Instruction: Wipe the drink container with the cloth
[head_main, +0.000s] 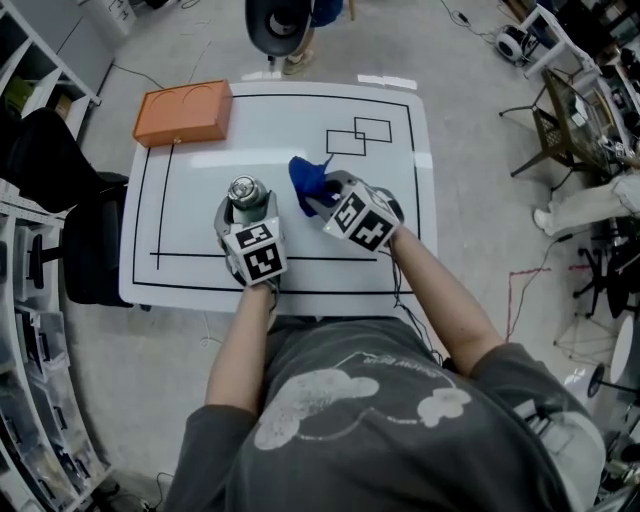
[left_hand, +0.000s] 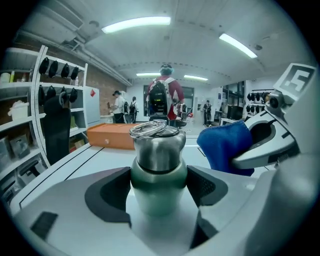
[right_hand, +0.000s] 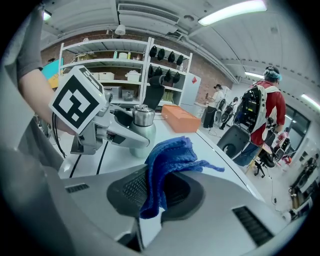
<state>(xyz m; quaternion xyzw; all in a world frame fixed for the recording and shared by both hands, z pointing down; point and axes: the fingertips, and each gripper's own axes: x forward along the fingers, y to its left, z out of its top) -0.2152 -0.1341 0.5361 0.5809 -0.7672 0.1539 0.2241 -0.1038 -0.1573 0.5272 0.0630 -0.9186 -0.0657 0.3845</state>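
A steel drink container (head_main: 245, 190) with a pale green body stands upright on the white table (head_main: 200, 130). My left gripper (head_main: 245, 207) reaches round it from the near side. In the left gripper view the container (left_hand: 158, 165) fills the gap and both dark pads touch its sides. My right gripper (head_main: 325, 195) is just right of the container, shut on a bunched blue cloth (head_main: 308, 178). The cloth (right_hand: 170, 152) sticks up from between the jaws in the right gripper view and hangs close beside the container (right_hand: 141, 127) without touching it.
An orange box (head_main: 183, 112) lies at the table's far left corner. Black outlines are marked on the tabletop. A dark chair (head_main: 280, 20) stands beyond the far edge, another dark seat (head_main: 50, 160) at the left. Shelves line the left wall, and people stand in the background.
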